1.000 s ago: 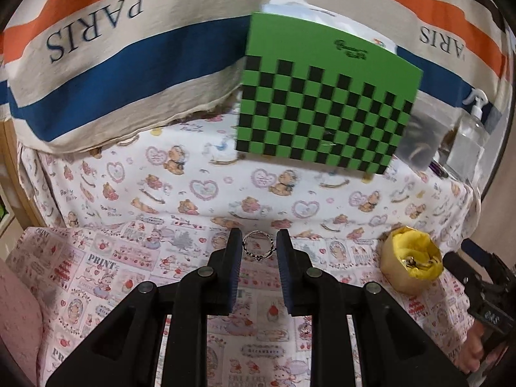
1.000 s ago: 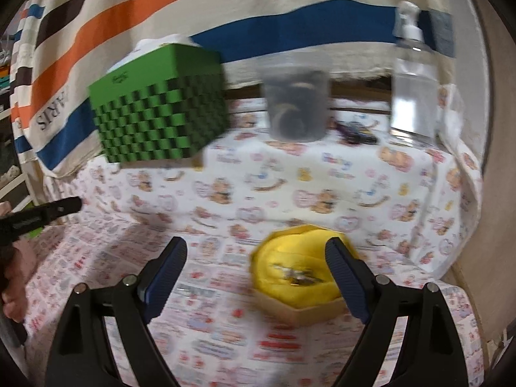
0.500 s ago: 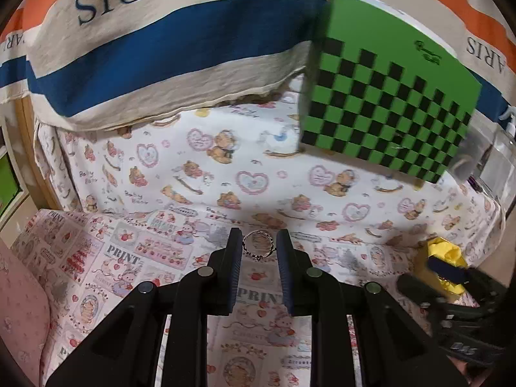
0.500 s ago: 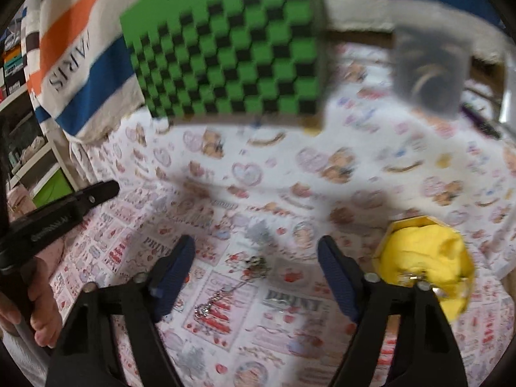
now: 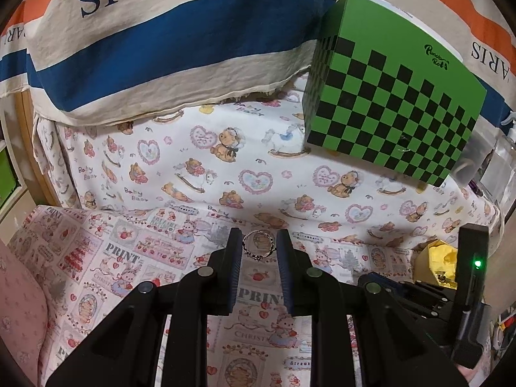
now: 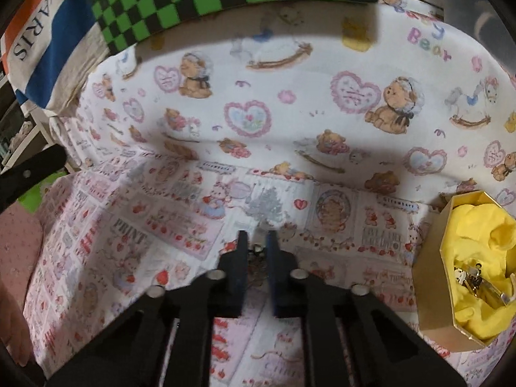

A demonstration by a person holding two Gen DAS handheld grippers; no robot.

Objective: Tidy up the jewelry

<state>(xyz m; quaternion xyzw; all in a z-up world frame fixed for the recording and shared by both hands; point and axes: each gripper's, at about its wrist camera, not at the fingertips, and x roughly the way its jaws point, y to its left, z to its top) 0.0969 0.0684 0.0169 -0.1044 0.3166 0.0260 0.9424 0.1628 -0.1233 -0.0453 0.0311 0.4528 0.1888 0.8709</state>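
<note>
My left gripper is shut on a thin silver ring, held between its fingertips above the patterned cloth. My right gripper is low over the cloth, its jaws closed around a small dark metal jewelry piece with a chain. A gold hexagonal box lined with yellow cloth sits at the right and holds several gold jewelry pieces. The box also shows in the left wrist view, behind the right gripper's body.
A green and black checkered box stands on the raised ledge behind. A striped PARIS fabric hangs at the back. A clear container stands at the far right. A pink cushion lies at the left.
My right gripper swung left from the gold box, dropped to the cloth and closed from wide open onto the small jewelry piece. My left gripper kept hold of the ring.
</note>
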